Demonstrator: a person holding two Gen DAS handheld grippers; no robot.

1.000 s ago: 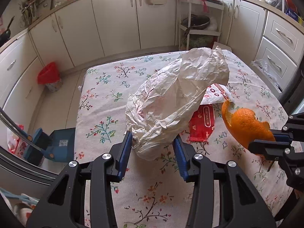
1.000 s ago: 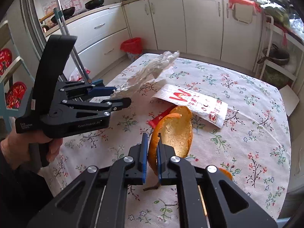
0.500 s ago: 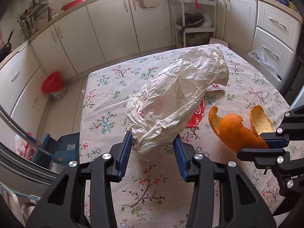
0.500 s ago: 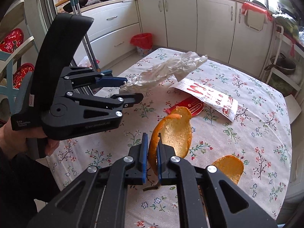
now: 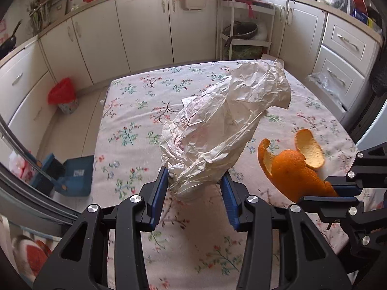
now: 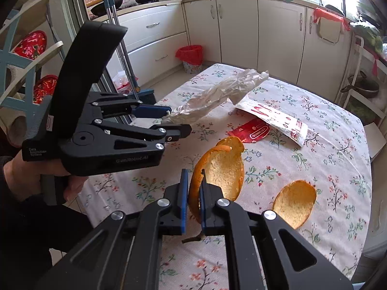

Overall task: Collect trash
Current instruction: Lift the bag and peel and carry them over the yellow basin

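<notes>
My left gripper [image 5: 194, 188] is shut on a crumpled white plastic bag [image 5: 225, 130] and holds it above the flowered tablecloth [image 5: 135, 120]. The bag also shows in the right wrist view [image 6: 222, 94], sticking out of the left gripper [image 6: 174, 123]. My right gripper [image 6: 193, 188] is shut on a large orange peel [image 6: 222, 169], lifted off the table; it appears in the left wrist view [image 5: 292, 169] at the right. A second peel piece [image 6: 295, 203], a red wrapper [image 6: 251, 130] and a white printed packet [image 6: 273, 120] lie on the table.
A red-lined waste bin [image 5: 64, 99] stands on the floor by the cabinets, left of the table; it also shows in the right wrist view [image 6: 191, 58]. A blue dustpan [image 5: 72, 176] with a long handle stands near the table's left edge. A wire rack [image 5: 244, 33] stands behind the table.
Both grippers have pulled back toward the table's near edge and risen, carrying the bag and the peel. The red wrapper and packet are now hidden behind the bag in the left wrist view.
</notes>
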